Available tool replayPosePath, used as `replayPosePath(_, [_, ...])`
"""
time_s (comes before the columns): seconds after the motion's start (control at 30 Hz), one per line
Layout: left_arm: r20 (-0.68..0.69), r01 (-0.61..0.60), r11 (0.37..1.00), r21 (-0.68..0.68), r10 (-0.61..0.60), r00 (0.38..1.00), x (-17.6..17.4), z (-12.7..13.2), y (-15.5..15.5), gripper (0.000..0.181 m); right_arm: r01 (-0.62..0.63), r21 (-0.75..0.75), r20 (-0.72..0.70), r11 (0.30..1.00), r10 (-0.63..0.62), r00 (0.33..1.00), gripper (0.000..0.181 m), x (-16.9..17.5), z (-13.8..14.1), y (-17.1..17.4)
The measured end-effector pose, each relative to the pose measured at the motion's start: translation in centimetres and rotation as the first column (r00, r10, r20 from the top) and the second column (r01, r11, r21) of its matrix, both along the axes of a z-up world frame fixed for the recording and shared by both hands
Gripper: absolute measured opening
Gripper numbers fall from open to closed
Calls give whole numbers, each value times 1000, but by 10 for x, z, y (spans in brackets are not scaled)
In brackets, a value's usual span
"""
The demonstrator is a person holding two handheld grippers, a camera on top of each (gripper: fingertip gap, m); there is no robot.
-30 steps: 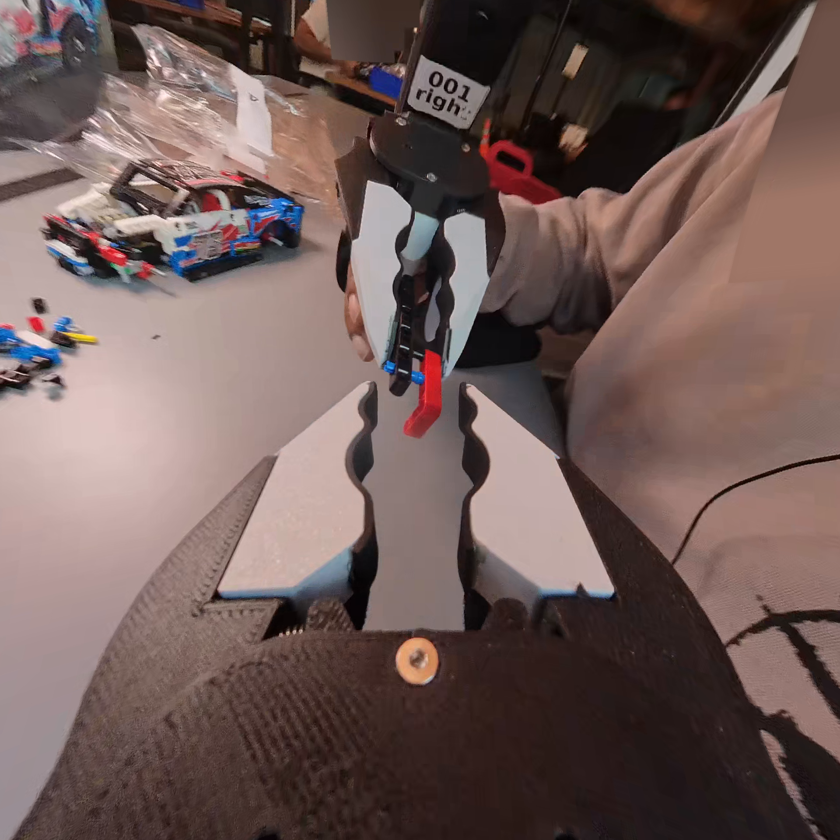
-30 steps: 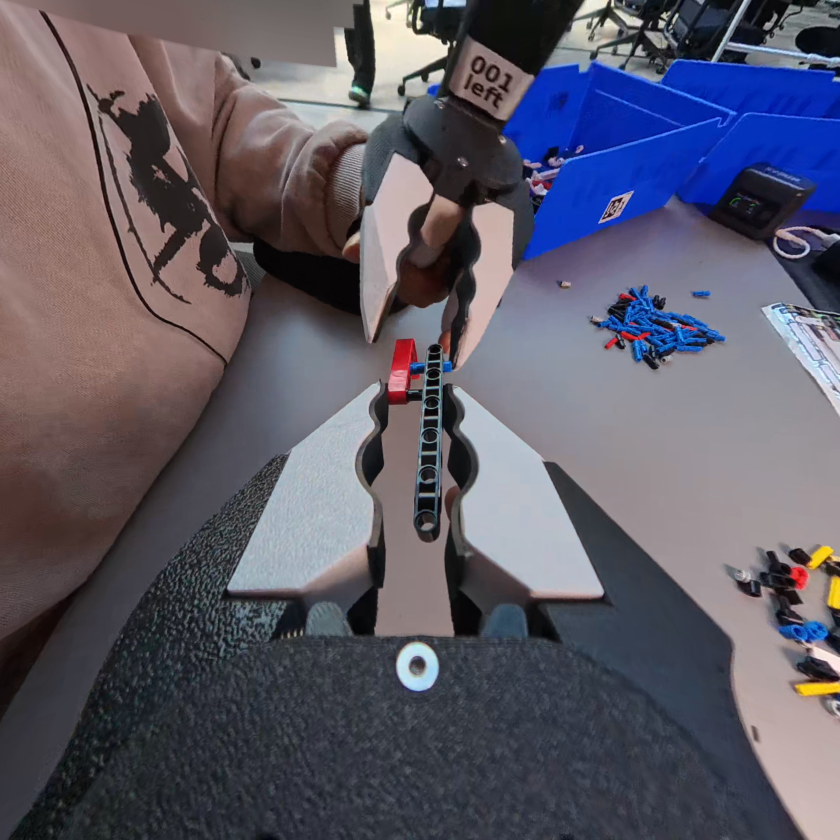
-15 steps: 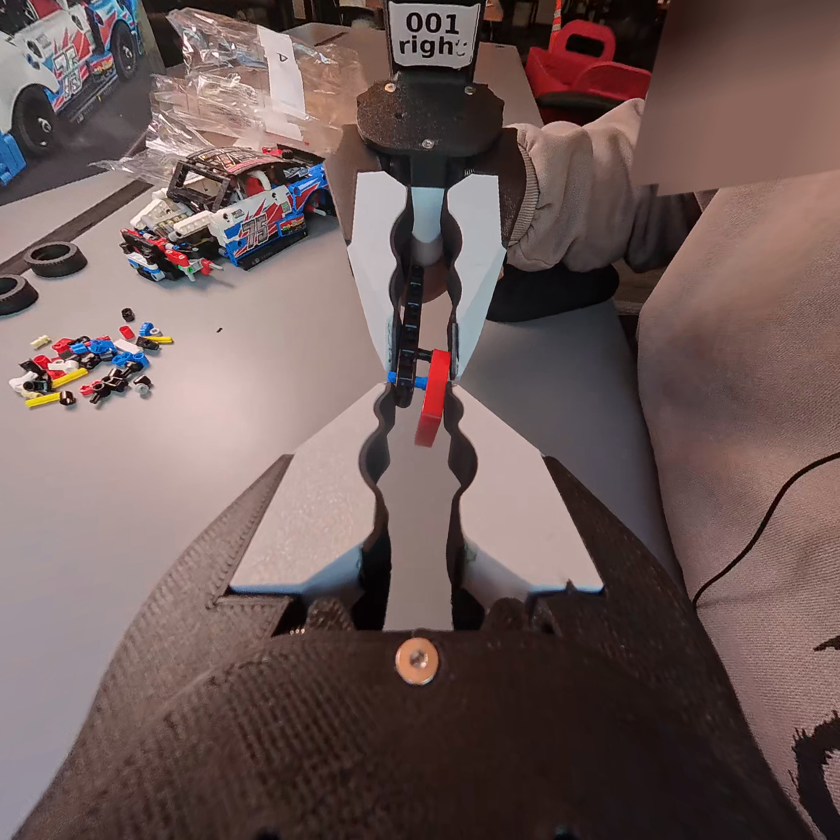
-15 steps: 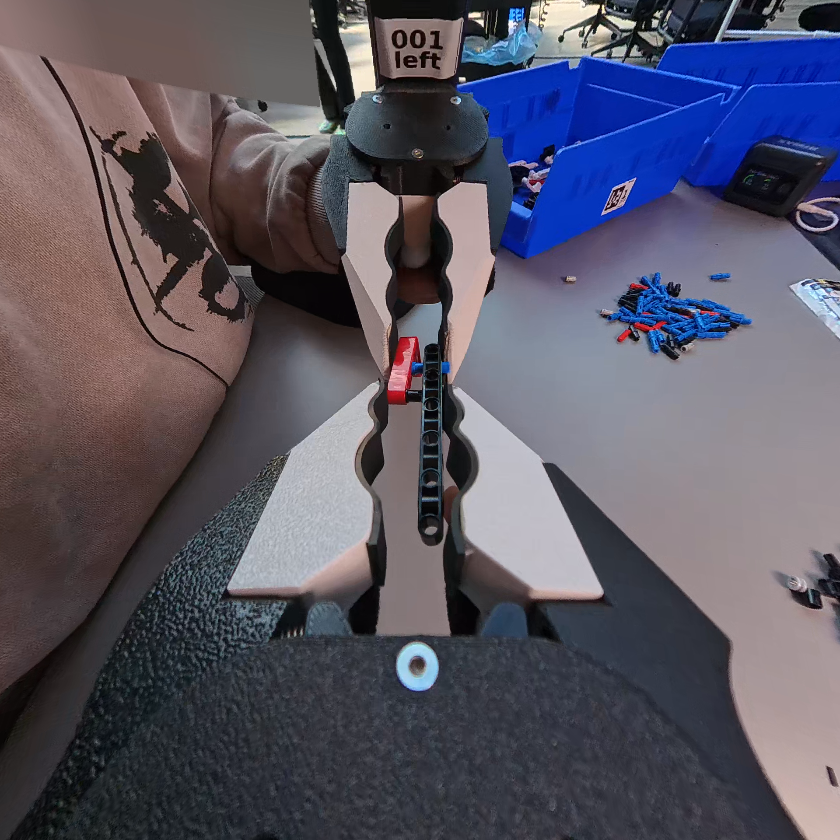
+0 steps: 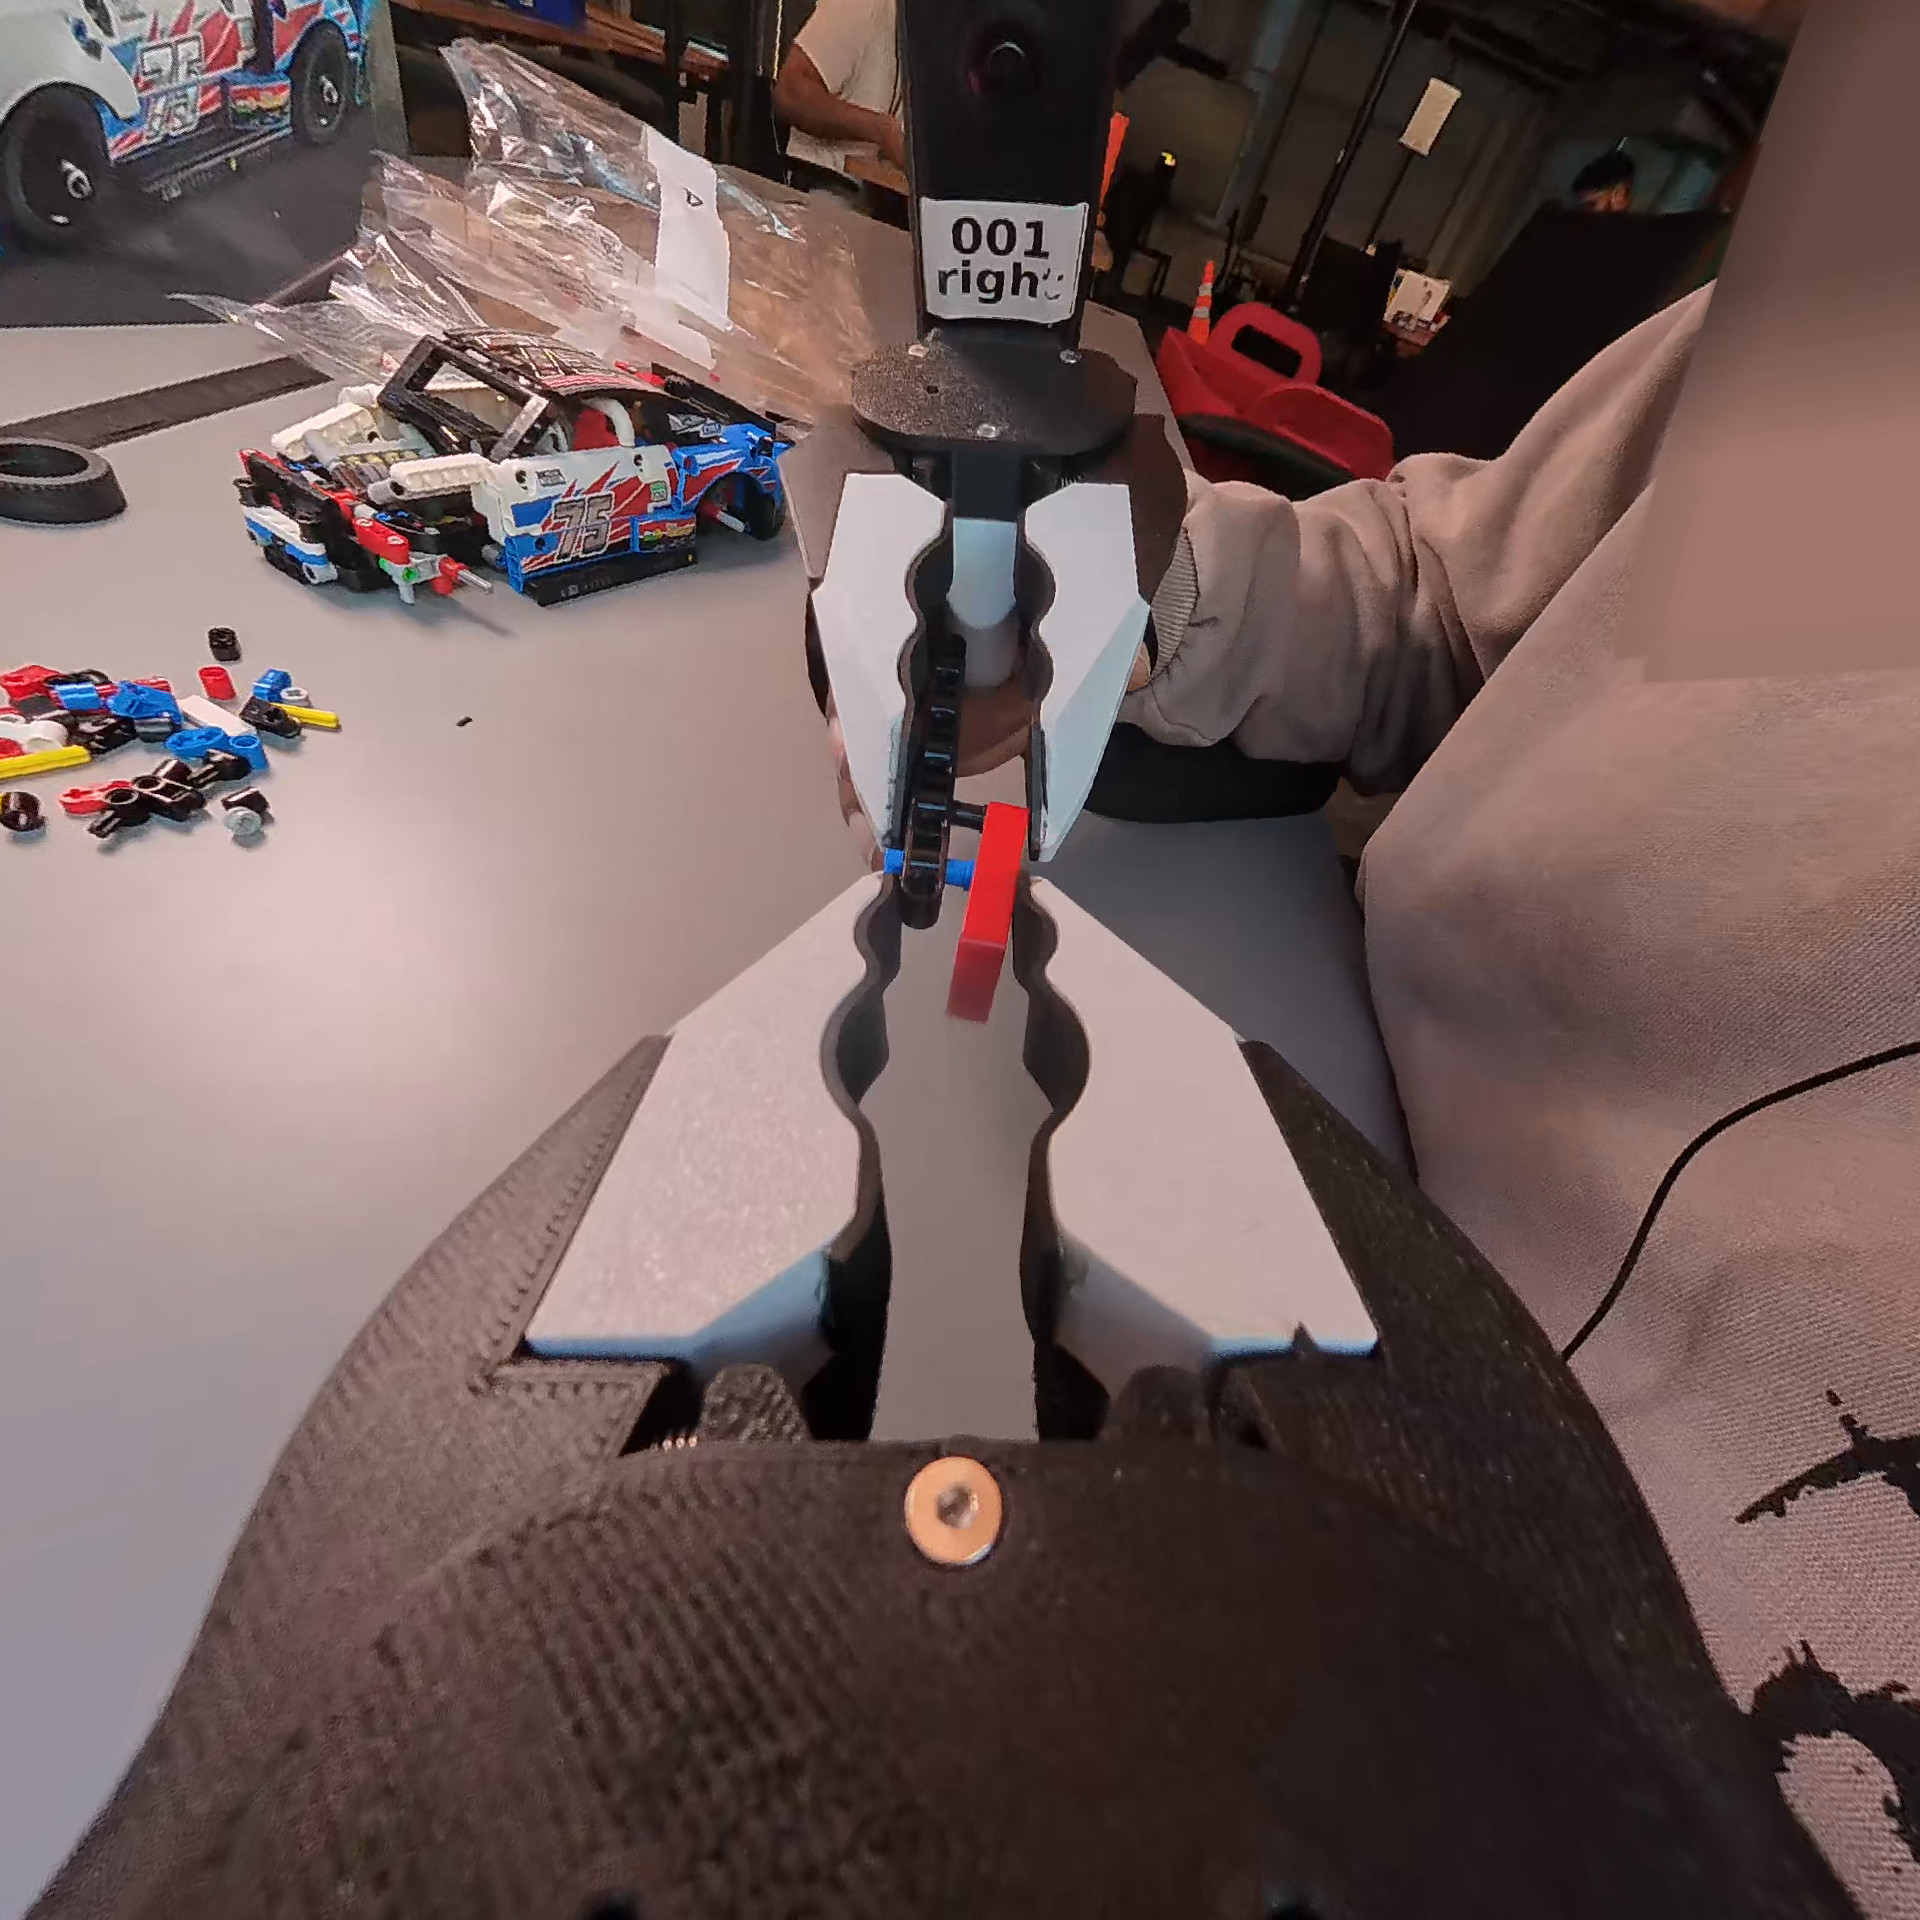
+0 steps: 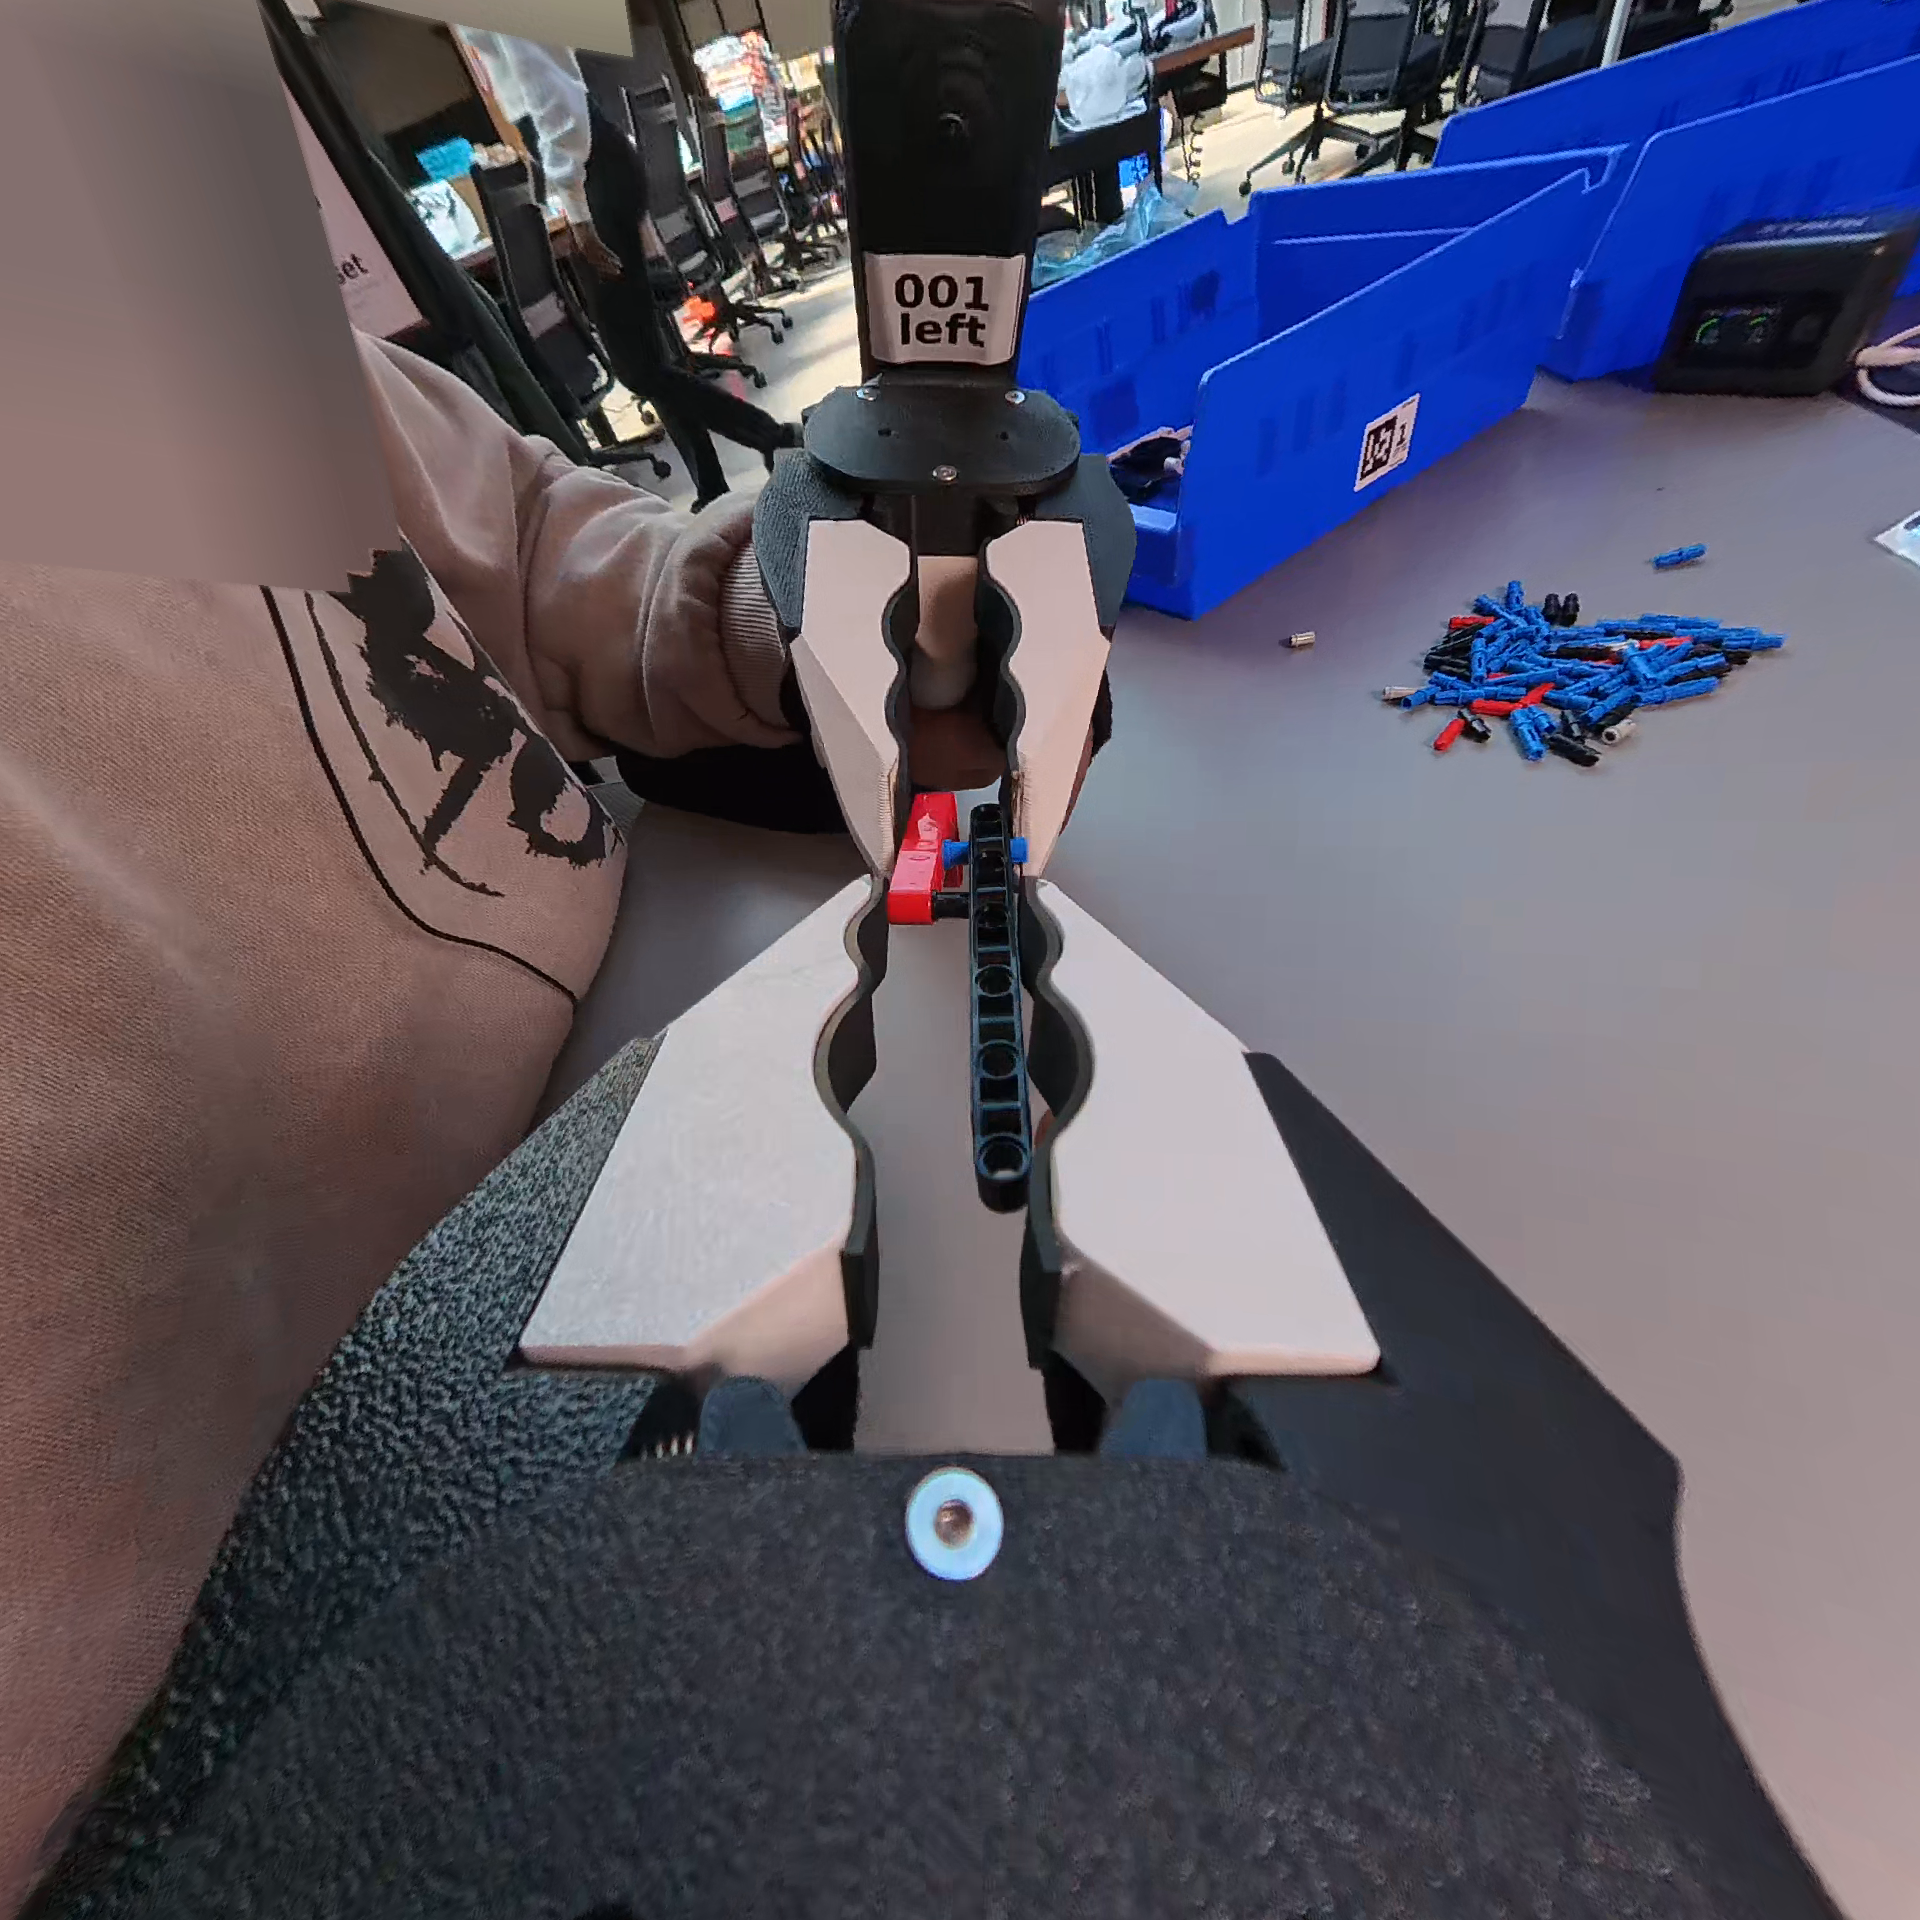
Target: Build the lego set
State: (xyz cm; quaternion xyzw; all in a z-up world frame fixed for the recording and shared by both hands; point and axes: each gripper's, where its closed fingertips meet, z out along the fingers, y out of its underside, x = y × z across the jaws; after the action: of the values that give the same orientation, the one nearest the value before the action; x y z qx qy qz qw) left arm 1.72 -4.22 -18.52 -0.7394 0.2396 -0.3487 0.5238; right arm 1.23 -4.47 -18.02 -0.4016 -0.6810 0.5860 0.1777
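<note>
As left gripper (image 6: pixel 951 831) has swung level and met right gripper (image 5: pixel 961 831) tip to tip, red piece (image 5: pixel 982 914) now sits between left's fingertips, above table (image 5: pixel 416 987): pressing stage.
Right: clamped on black beam (image 6: pixel 997 1039).
Left: narrow gap, flanking red piece; firm grip unclear.

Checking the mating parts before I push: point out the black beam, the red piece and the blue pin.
black beam (image 6: pixel 1000 1049): right wrist view, mid-length, on its holes.
red piece (image 5: pixel 985 914): left wrist view, flat face.
blue pin (image 5: pixel 925 864): left wrist view, shaft through the beam.
</note>
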Motion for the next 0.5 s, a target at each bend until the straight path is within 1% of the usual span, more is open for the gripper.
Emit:
replayPosePath(0.13, [17,-13,1000,-1,13,1000,-4,0,1,20,18,40,-22,999,-17,1000,23,2,-1,7])
replayPosePath(0.23, [34,-35,999,-17,35,999,-6,0,3,21,50,96,-54,994,-44,998,22,0,-1,8])
replayPosePath(0.37, [144,-76,993,-89,88,986,-10,3,8,22,92,103,-51,990,-87,995,20,-3,3,12])
replayPosePath(0.47, [141,-147,984,-103,161,977,-16,0,14,22,147,53,-6,988,-146,989,20,-9,1,18])
replayPosePath(0.5, [140,-157,982,-105,171,975,-17,-1,14,22,148,43,3,988,-148,989,21,-9,-1,18])
